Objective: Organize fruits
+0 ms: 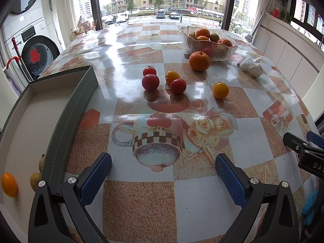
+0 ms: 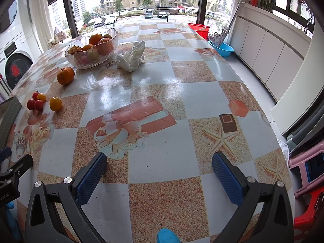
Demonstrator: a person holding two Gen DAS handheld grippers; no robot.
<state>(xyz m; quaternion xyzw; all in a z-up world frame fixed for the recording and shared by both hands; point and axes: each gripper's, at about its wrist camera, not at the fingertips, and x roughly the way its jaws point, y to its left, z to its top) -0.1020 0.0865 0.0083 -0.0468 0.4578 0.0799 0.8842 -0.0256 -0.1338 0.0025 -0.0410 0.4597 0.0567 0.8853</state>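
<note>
While fingers point(image 1: 228, 178) gape, tabletop point(image 2: 178, 93) lies bare.

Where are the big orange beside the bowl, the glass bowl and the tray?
Big orange point(image 1: 199, 61), left wrist view, middle of its peel.
Glass bowl point(image 2: 92, 61), right wrist view, front wall.
Tray point(image 1: 69, 111), left wrist view, right side wall.

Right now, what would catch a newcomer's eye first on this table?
Probably the glass bowl heaped with fruit at the far side, a big orange touching its near wall. Then the cluster of small red and yellow tomatoes mid-table, right of the open gray box.
</note>
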